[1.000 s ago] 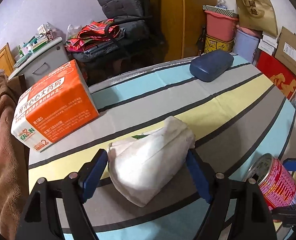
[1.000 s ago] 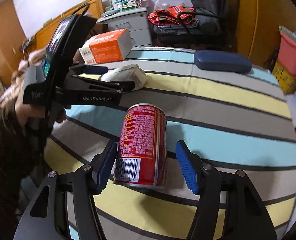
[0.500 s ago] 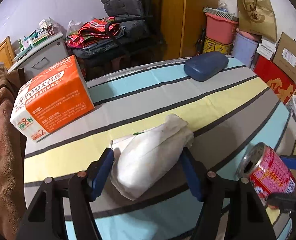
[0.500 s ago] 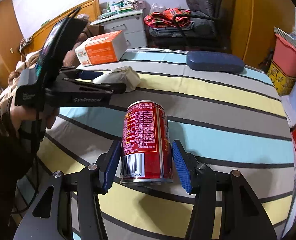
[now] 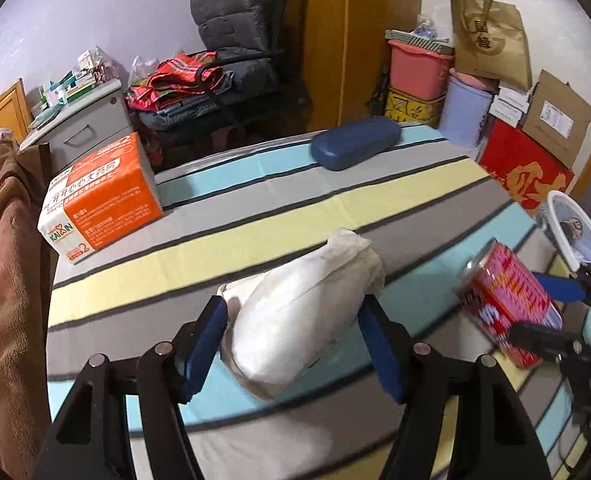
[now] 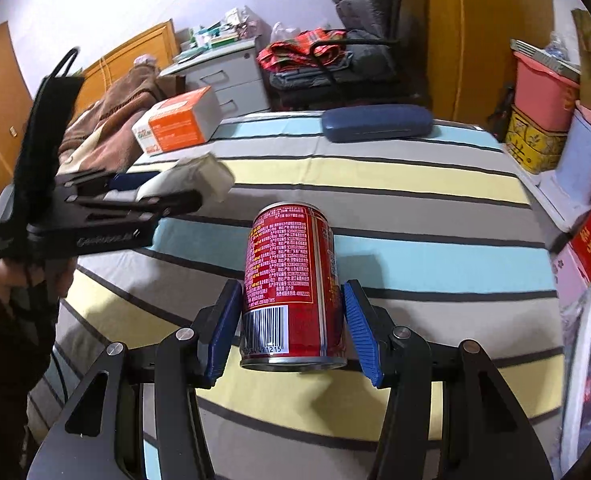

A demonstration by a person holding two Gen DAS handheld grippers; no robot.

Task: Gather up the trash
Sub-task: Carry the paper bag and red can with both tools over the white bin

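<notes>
Grippers each carry one piece of trash above the striped table (image 5: 335, 200): the left gripper (image 5: 295, 344) is clamped on a crumpled white paper bag (image 5: 299, 320), the right gripper (image 6: 293, 332) squeezes a red can (image 6: 291, 280), both lifted, likely for the white bin (image 6: 587, 360) at right.

Lilac wall (image 5: 143, 12); grey chair (image 5: 231, 40); wooden door (image 5: 319, 36), seemingly.

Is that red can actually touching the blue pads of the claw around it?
Touching. In the right wrist view, the right gripper has both pads pressed against the sides of the red can, with no gap.
</notes>
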